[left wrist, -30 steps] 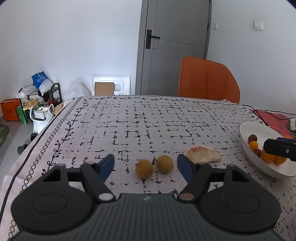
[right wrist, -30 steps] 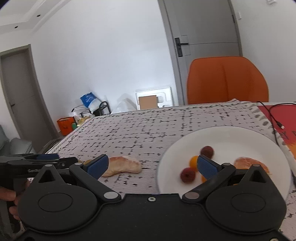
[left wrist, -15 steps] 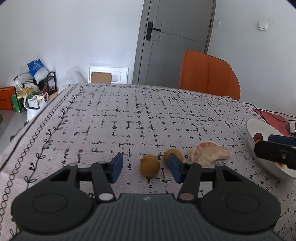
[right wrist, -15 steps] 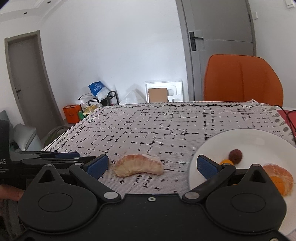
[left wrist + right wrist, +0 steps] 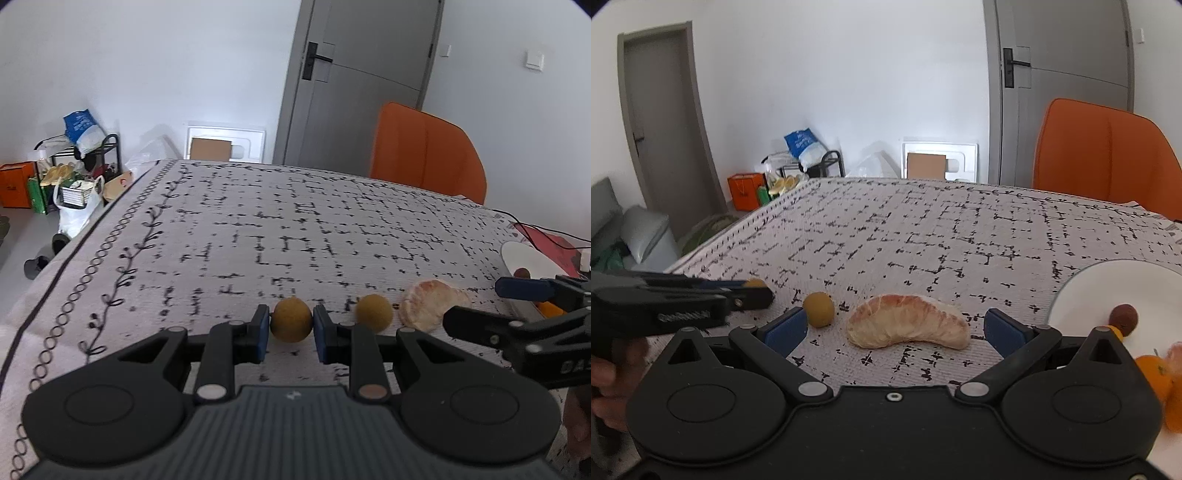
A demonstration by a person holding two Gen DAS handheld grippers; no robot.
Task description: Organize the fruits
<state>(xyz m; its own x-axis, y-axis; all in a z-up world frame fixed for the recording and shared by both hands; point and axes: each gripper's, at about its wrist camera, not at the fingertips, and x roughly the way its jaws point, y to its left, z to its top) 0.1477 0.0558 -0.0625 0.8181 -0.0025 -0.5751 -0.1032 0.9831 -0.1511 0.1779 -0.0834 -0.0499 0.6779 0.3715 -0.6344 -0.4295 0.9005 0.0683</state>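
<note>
My left gripper [image 5: 290, 325] has its jaws closing on a round yellow-brown fruit [image 5: 290, 319], and both blue pads press its sides on the tablecloth. A second round fruit [image 5: 373, 312] lies just to its right, then a peeled pomelo segment [image 5: 428, 304]. In the right wrist view, my right gripper [image 5: 894, 328] stands open around the pomelo segment [image 5: 908, 326], with its pads clear of it. The loose round fruit [image 5: 819, 309] sits by its left finger. The left gripper [image 5: 753, 291] comes in from the left.
A white plate [image 5: 1082, 291] at the right holds a dark red fruit [image 5: 1123, 319] and orange pieces [image 5: 1152, 369]. An orange chair [image 5: 424, 158] stands behind the table. Cables and a red sheet [image 5: 543, 236] lie beyond the plate [image 5: 517, 254]. The table's left edge drops off to floor clutter.
The left jaws have closed from wide apart onto the left round fruit. My right gripper has swung left from over the plate to straddle the pomelo segment.
</note>
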